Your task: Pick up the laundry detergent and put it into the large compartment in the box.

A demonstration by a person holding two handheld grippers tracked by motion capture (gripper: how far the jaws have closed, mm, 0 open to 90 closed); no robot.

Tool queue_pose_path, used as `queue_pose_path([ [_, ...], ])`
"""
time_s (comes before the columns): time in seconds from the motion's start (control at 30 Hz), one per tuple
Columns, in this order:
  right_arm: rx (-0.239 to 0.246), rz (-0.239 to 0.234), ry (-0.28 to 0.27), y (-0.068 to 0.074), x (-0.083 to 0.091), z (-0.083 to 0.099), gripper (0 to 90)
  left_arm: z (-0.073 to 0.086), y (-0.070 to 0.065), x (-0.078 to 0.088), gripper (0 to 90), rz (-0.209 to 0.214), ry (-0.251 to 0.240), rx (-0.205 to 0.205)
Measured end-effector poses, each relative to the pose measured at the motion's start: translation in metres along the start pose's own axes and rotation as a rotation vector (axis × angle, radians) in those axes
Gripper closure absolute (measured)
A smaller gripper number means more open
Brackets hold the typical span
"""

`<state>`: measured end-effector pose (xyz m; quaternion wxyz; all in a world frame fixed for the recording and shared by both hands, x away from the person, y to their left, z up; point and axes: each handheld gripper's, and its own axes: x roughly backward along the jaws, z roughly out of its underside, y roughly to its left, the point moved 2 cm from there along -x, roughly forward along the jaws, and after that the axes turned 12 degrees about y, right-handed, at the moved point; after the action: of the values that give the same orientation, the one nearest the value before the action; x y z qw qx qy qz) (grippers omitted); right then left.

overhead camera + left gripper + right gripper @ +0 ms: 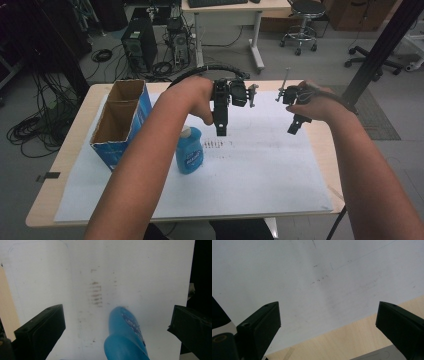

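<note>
A blue liquid bottle (190, 156) with a white cap stands upright on the white paper sheet (260, 170), left of the middle. My left gripper (220, 128) hangs in the air to the right of the bottle and above it, apart from it. In the left gripper view the gripper (117, 312) is open, its jaws wide apart, and the bottle (126, 337) shows below, between them. My right gripper (294, 127) hovers over the right part of the sheet. It (328, 306) is open with nothing between its jaws, above the paper (312, 277) and the table's wooden edge (342, 342).
An open blue cardboard box (122, 120) stands at the table's left side, close to the bottle. Faint brown marks (215, 144) stain the paper's middle. Beyond the table are computer towers (140, 45), cables, a desk and a stool (302, 20). A black post (380, 45) rises at right.
</note>
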<state>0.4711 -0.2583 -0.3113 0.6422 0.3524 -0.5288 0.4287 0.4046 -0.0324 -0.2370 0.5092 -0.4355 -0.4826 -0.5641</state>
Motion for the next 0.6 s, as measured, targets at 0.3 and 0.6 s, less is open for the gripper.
queue_pose_path([
  [0.3,0.001,-0.002,0.002,-0.0005,-0.0013,0.0005,5.8,-0.0008,0.0004,0.0003,0.3,-0.002,0.003,-0.001],
  [0.6,0.005,-0.006,0.005,0.0002,-0.0027,-0.0021,5.8,0.0007,0.0001,0.002,0.2,0.0,0.001,0.014],
])
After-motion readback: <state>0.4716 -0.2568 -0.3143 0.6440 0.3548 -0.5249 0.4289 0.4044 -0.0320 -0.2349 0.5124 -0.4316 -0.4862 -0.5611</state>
